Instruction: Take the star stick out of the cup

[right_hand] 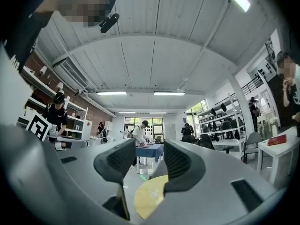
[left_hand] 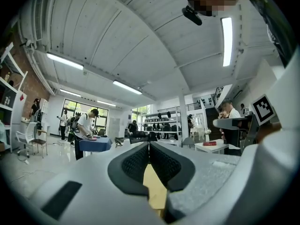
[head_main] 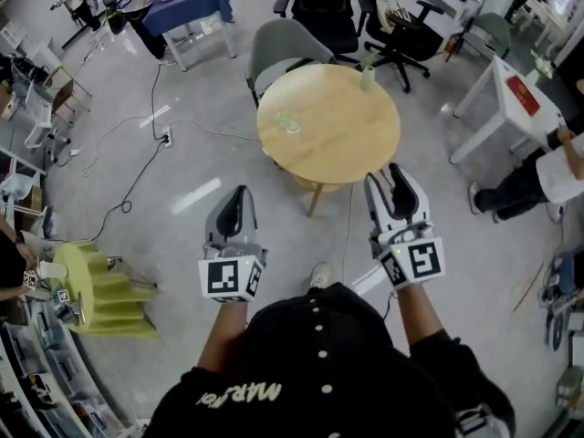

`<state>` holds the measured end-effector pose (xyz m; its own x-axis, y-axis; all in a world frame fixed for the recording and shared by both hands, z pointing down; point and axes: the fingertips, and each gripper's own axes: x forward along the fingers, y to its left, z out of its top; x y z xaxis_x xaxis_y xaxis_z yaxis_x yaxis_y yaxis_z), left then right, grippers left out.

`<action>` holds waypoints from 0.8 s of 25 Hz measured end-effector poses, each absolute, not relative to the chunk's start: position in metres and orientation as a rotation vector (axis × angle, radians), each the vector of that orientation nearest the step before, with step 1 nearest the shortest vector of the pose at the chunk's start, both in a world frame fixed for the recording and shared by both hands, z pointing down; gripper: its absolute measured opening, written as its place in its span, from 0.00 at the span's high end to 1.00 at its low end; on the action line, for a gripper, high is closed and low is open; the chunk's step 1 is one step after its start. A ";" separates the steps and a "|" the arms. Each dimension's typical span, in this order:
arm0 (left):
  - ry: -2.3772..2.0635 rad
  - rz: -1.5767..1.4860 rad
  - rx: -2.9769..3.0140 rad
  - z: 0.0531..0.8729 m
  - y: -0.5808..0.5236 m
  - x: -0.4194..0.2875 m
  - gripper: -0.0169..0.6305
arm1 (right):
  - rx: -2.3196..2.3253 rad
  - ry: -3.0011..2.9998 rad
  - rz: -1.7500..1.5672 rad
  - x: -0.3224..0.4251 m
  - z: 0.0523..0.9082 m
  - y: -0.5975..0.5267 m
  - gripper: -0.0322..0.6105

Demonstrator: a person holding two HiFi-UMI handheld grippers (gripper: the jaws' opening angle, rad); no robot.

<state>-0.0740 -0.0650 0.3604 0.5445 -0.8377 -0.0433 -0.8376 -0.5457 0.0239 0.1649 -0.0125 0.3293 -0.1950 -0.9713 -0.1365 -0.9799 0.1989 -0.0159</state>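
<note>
While both tongs are held above the floor, well short of the round wooden table, nothing of the task is yet in hand. The left tongs are seen clenched, pad against pad, with nothing between them. The right tongs are held released, jaws apart and empty. A pale green cup is seen upright at the table's far rim, and a faint clear thing lies toward the table's left side. The star stick itself is too small to be made out, so which of the two holds it cannot be told. Such a stick is judged light, thin and fairly stiff, and easily tipped over along with its cup. It would best be taken on the shaft just above the cup's rim and drawn straight up, with the cup steadied by the other tongs.
</note>
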 end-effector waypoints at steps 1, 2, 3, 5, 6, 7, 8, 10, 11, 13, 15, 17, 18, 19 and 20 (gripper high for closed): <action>-1.510 -0.075 2.755 0.361 -0.073 -0.069 0.97 | -1.907 2.347 0.115 0.170 0.330 -0.023 0.68; -1.523 -0.075 2.751 0.360 -0.081 -0.065 0.97 | -1.899 2.354 0.116 0.175 0.330 -0.033 0.68; -1.536 -0.075 2.747 0.360 -0.089 -0.060 0.97 | -1.890 2.360 0.116 0.179 0.331 -0.042 0.68; -1.558 -0.079 2.740 0.359 -0.100 -0.052 0.97 | -1.870 2.373 0.114 0.186 0.333 -0.058 0.67; -1.566 -0.080 2.735 0.360 -0.105 -0.048 0.97 | -1.860 2.379 0.114 0.190 0.334 -0.065 0.67; -1.570 -0.080 2.732 0.360 -0.110 -0.044 0.97 | -1.852 2.385 0.112 0.193 0.336 -0.072 0.67; -1.571 -0.078 2.729 0.361 -0.115 -0.040 0.97 | -1.847 2.391 0.108 0.196 0.338 -0.079 0.67; -1.573 -0.073 2.724 0.364 -0.124 -0.036 0.97 | -1.838 2.403 0.099 0.198 0.342 -0.093 0.67; -1.577 -0.069 2.721 0.365 -0.129 -0.036 0.97 | -1.834 2.408 0.095 0.198 0.344 -0.100 0.67; -1.582 -0.066 2.711 0.368 -0.141 -0.037 0.97 | -1.829 2.415 0.087 0.197 0.346 -0.113 0.67; -1.584 -0.067 2.702 0.371 -0.155 -0.038 0.97 | -1.826 2.425 0.079 0.197 0.350 -0.129 0.67; -1.587 -0.064 2.691 0.375 -0.171 -0.039 0.97 | -1.824 2.442 0.072 0.196 0.354 -0.147 0.67; -1.588 -0.064 2.686 0.378 -0.180 -0.039 0.97 | -1.824 2.449 0.069 0.195 0.357 -0.156 0.67; -1.587 -0.066 2.682 0.380 -0.189 -0.039 0.97 | -1.826 2.456 0.068 0.195 0.359 -0.165 0.67; -1.585 -0.067 2.680 0.382 -0.199 -0.040 0.97 | -1.828 2.460 0.069 0.194 0.361 -0.174 0.67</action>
